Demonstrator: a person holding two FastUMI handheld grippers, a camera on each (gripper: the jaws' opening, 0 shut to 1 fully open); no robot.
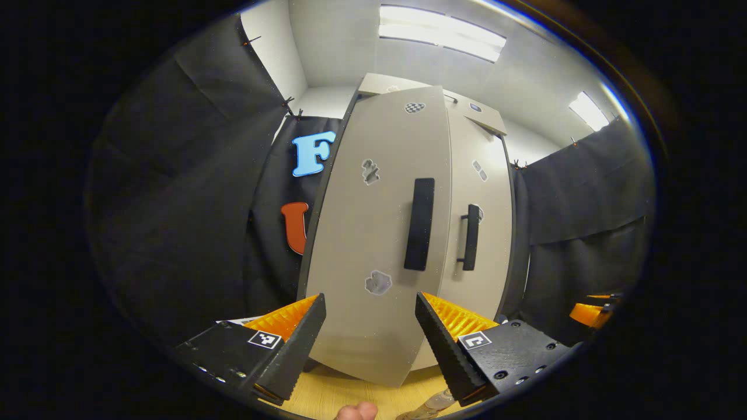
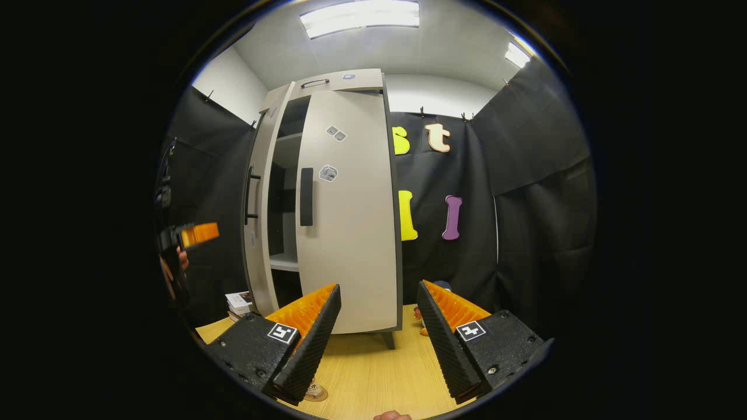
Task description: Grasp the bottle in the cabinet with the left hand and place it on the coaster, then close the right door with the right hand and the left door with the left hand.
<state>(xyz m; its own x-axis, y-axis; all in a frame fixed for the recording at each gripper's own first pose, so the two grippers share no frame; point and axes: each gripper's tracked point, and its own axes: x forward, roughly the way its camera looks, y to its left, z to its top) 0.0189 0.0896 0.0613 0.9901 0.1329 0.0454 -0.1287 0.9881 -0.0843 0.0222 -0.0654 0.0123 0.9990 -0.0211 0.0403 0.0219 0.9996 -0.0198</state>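
At the bottom of the left gripper view the left gripper has its two fingers wide apart with nothing between them, and it points at the face of the left door, which stands close in front of it. Below the fingers, at the lower edge of the frame, a part of the bottle shows on the wooden table, so I judge that the placing step is done; the coaster itself I cannot make out clearly. At the bottom of the right gripper view the right gripper is also spread and empty, above the same table. Behind it, in the middle of that frame, the right door looks almost shut, while a dark gap with shelves remains between it and the left door, which is ajar. At the left edge of this view the other gripper shows with a hand behind it. The cabinet stands further back, against the black cloth wall. The step in hand seems to be closing the doors. The next move calls for a flat push on the left door until the gap closes, keeping the fingers off its black handle.
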